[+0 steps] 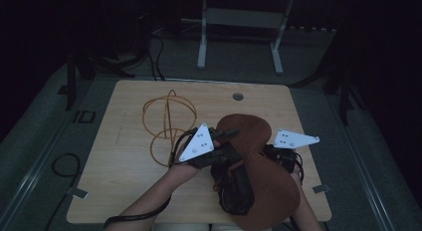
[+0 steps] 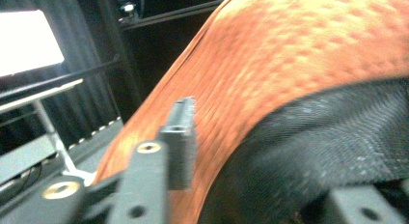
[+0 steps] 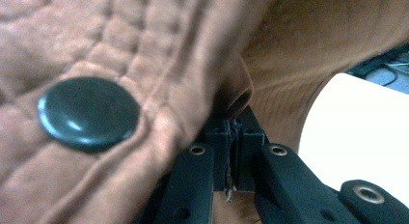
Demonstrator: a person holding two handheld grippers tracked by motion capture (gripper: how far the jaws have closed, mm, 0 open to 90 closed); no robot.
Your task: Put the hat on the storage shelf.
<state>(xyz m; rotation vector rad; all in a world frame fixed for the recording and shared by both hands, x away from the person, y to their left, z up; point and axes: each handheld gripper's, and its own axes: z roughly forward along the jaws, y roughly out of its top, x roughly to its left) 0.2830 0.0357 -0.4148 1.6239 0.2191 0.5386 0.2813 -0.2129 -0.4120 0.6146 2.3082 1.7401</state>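
A brown wide-brimmed hat [image 1: 261,176] with a black inner lining [image 1: 234,191] is held up over the near right part of the table. My left gripper [image 1: 226,136] reaches in at the hat's left side. In the left gripper view its jaws [image 2: 270,156] stand apart, with the black lining [image 2: 328,137] and orange-brown brim [image 2: 289,55] between and behind them. My right gripper [image 1: 278,154] is at the hat's right side. In the right gripper view its pads [image 3: 235,132] are pressed together on a fold of the brown fabric [image 3: 193,79], next to a dark round button [image 3: 89,113].
An orange wire stand [image 1: 166,124] made of hoops stands left of centre on the wooden table [image 1: 124,181]. A round cable hole [image 1: 238,96] is near the far edge. A white metal frame [image 1: 201,47] stands beyond the table, and a cable [image 1: 64,166] lies on the floor at left.
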